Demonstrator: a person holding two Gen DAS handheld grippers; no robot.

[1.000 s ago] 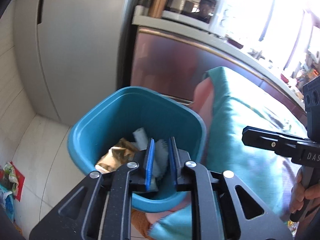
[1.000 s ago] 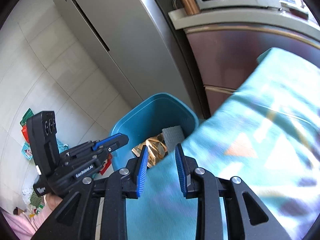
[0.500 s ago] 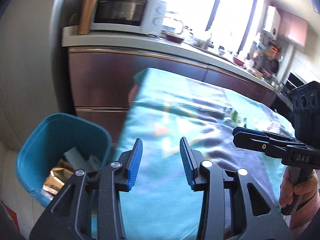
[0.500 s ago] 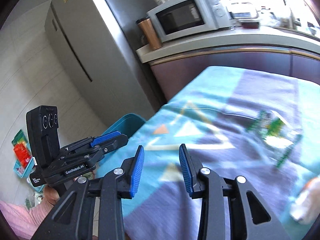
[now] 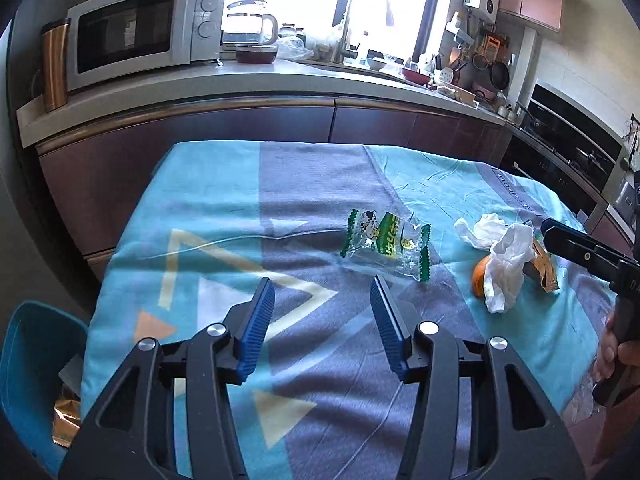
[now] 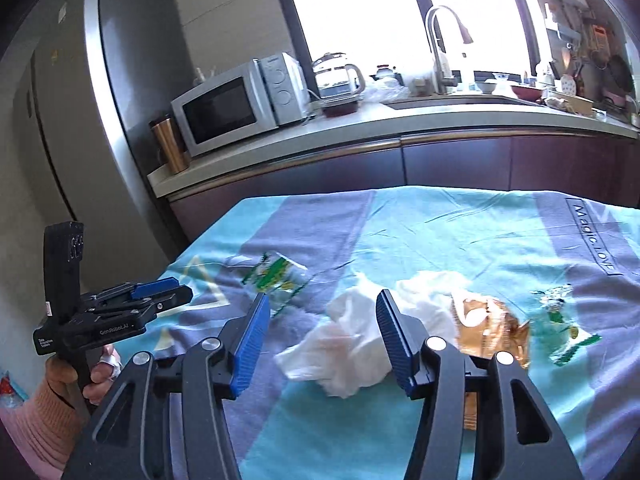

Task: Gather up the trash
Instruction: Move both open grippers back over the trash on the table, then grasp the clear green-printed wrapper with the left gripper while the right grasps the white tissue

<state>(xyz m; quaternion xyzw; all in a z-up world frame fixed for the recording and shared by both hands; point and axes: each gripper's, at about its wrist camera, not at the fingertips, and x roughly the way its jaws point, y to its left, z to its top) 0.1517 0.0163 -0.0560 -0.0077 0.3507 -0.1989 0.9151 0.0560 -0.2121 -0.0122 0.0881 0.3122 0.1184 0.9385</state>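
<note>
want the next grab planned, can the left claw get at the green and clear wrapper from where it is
Probably yes. The left claw is opening with nothing between its fingers, and the wrapper lies flat on the tablecloth just ahead, with bare cloth between. The tissue sits off to the side.

Left claw [image 5: 322,312] angled downward, blue pads apart and opening, nothing between them, right claw [image 6: 320,328] angled downward, pads opening, nothing gripped, left hand [image 6: 86,376] wrapped round handle, pink sleeve [image 6: 44,424]
</note>
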